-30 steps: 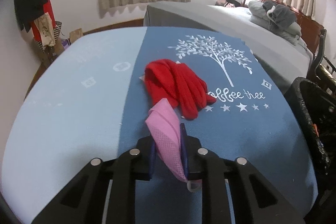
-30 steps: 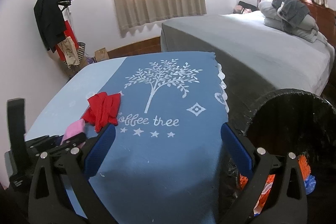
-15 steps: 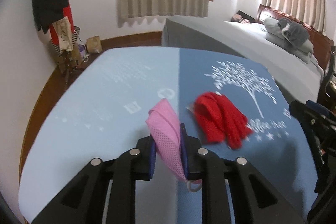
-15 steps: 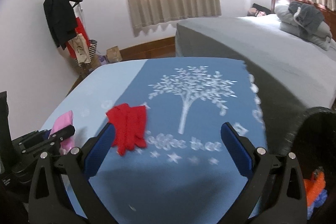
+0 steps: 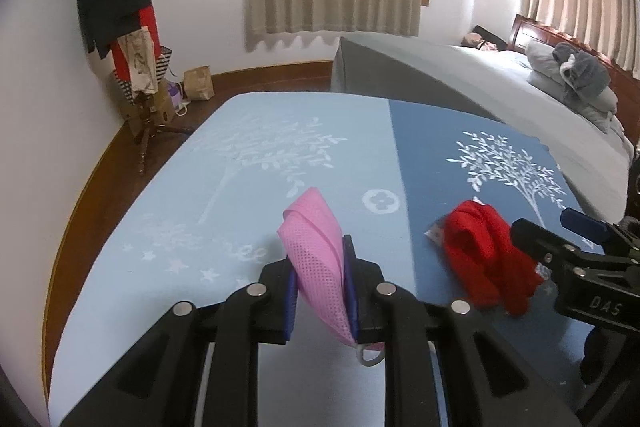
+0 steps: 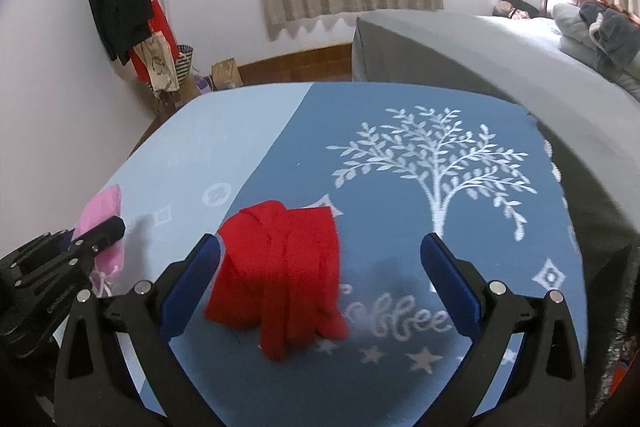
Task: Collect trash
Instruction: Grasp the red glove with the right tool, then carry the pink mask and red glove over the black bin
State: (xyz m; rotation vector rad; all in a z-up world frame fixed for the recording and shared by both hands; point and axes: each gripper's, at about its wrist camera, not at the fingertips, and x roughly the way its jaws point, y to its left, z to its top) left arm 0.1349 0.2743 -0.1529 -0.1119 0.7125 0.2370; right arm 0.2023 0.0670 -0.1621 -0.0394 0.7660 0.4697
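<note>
Over the blue table (image 6: 500,227) the right gripper (image 6: 320,267) hangs wide open around the red cloth (image 6: 280,275) — seemingly lined up to pinch it — while the left gripper (image 5: 320,291) clamps a pink mesh scrap (image 5: 316,259), clear of the table.

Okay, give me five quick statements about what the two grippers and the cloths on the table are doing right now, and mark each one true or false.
1. The left gripper is shut on the pink mesh cloth. True.
2. The right gripper is clamped on the red cloth. False: its jaws stand wide open, and the cloth lies on the table between them.
3. The red cloth lies on the dark blue half of the tablecloth. True.
4. The pink mesh cloth lies flat on the table. False: it is held up between the left gripper's fingers.
5. A bed stands beyond the table. True.
</note>
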